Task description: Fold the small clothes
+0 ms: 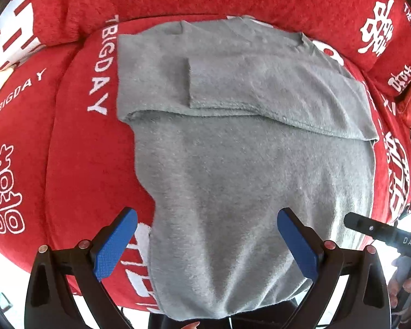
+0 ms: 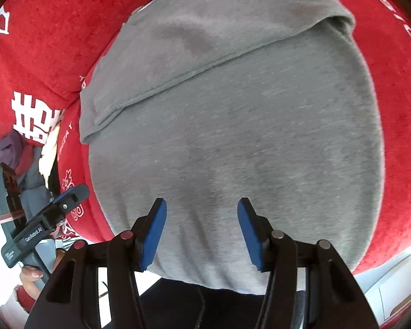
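Grey T-shirt (image 1: pixel 246 164) fills the middle of my left view, spread flat on a red plush cover (image 1: pixel 76 164) printed with white lettering and characters. Its upper part is folded down, so a doubled band with a hemmed edge runs across the upper half of the frame, and its lower edge hangs off the cover at the bottom. My left gripper (image 1: pixel 207 242) sits at the bottom of the frame, blue pads spread wide over the shirt, nothing between them. My right gripper (image 2: pixel 202 233) hovers at the bottom of its own view, jaws parted and empty above the grey cloth. At the right edge of my left view, a hand (image 1: pixel 409 286) grips that tool's handle.
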Demonstrator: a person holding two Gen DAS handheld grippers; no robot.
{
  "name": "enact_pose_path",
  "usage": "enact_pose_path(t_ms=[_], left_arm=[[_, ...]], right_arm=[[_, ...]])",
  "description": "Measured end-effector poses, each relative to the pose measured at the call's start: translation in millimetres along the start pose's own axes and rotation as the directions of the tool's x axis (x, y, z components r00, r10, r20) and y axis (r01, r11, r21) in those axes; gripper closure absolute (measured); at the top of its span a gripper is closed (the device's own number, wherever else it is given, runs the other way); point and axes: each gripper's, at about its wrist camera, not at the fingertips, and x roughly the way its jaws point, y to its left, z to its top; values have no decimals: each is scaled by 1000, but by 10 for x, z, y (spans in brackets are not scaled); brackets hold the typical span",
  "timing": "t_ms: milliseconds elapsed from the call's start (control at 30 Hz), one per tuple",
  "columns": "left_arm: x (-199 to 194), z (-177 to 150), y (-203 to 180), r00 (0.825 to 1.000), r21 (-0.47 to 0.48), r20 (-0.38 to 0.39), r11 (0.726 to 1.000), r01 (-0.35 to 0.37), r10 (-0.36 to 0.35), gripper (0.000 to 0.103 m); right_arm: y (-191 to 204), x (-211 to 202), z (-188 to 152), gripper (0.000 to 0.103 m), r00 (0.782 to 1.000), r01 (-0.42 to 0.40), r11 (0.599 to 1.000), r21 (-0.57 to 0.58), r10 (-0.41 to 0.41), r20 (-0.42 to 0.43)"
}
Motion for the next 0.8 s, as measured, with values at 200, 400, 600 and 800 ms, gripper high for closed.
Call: enact_pose_path(t_ms=[200, 400, 600, 800], left_arm=[[56, 24, -56, 1000, 10, -18, 1000, -6, 7, 1], [73, 47, -94, 1000, 8, -18, 1000, -6, 6, 1], [129, 39, -126, 1000, -12, -28, 1000, -3, 2, 1], [157, 25, -159, 1000, -11, -19, 1000, -5, 4, 1]], right_arm=[[-142, -76, 38, 45, 1000, -17, 1000, 10, 17, 14], [-304, -173, 85, 45, 999, -13, 1000, 16, 12, 37], [-496, -307, 198, 45, 997, 5, 999, 36, -8, 72], [-786, -507, 433, 45, 991, -18, 996, 84, 6, 135]])
